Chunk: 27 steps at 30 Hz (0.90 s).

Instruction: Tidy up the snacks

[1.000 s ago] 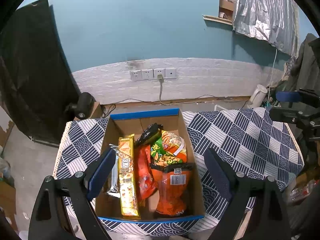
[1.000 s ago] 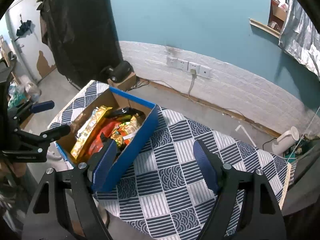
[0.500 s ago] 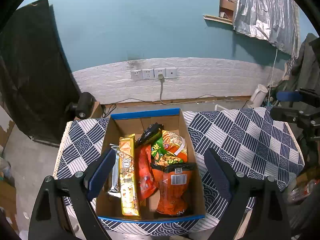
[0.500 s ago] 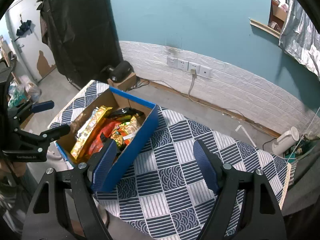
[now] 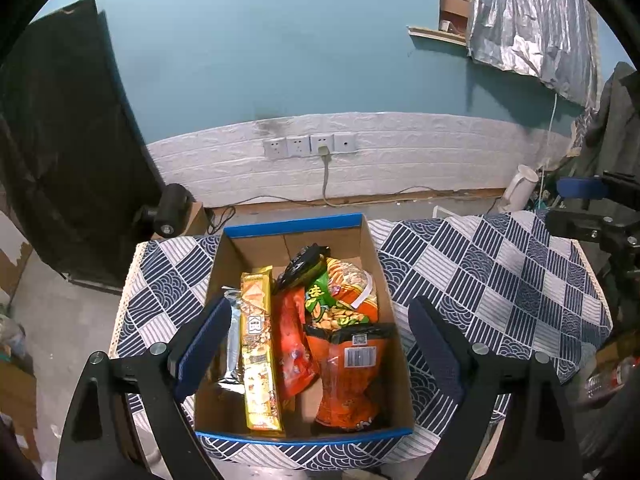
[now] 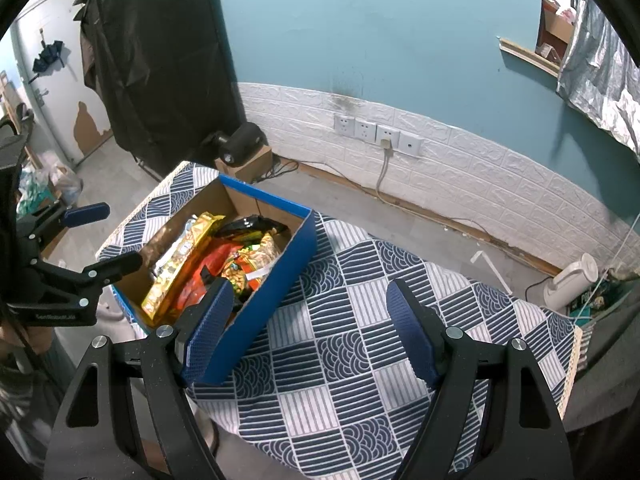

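A table draped in a navy-and-white patterned cloth (image 6: 360, 360) stands before a teal wall (image 5: 260, 60) whose lower band is clad in white brick-textured panelling (image 6: 460, 160), where a row of four sockets (image 5: 309, 145) carries one plugged-in grey cable (image 5: 326, 178). At the cloth's left end sits a cardboard box with blue outer sides (image 5: 294, 225), packed with snacks: a long yellow packet (image 5: 258, 348) lying lengthwise, a silver wrapper (image 5: 233, 344) just beside it toward the left wall, a red packet (image 5: 294, 344) next over, an orange bag (image 5: 348, 380) at the near right, a green-and-orange peanut bag (image 5: 340, 300) behind that, and a black pouch (image 5: 302, 266) toward the far end. The left gripper (image 5: 318, 346) hangs above the box with its blue-padded fingers spread wide and nothing between them; the right gripper (image 6: 310, 330) hovers over the bare stretch of cloth to the box's right, fingers likewise parted and empty. A black fabric sheet (image 6: 160, 72) covers the wall's left corner, with a dark cylindrical device on a small carton (image 6: 244, 148) at its foot. Crinkled silver foil (image 5: 532, 20) hangs over a window ledge at upper right, and a white kettle-like jug (image 6: 572, 284) stands on the floor beyond the table's far right end.
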Each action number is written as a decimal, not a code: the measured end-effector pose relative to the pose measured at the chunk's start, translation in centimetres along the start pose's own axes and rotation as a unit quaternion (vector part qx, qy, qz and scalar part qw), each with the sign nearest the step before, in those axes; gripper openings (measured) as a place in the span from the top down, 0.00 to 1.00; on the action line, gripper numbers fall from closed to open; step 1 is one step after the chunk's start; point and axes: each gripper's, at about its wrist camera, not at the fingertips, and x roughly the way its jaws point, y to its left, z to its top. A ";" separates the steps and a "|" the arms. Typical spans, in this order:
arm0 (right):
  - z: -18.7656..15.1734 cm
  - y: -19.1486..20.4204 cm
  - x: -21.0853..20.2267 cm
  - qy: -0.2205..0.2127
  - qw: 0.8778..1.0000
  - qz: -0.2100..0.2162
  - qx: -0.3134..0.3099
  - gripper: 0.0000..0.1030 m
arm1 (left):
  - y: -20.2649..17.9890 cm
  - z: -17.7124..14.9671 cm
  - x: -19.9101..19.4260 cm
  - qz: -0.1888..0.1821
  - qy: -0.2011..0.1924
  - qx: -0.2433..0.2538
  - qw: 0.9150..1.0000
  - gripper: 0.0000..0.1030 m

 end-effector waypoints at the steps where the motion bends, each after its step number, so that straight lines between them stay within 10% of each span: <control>1: 0.0 0.0 0.0 0.000 1.000 0.000 0.000 0.24 | 0.0 0.0 0.1 0.001 0.002 0.000 1.000 0.11; 27: 0.0 0.0 -0.1 0.000 1.000 0.001 0.000 0.24 | -0.3 0.1 0.4 0.004 0.016 0.010 1.000 0.11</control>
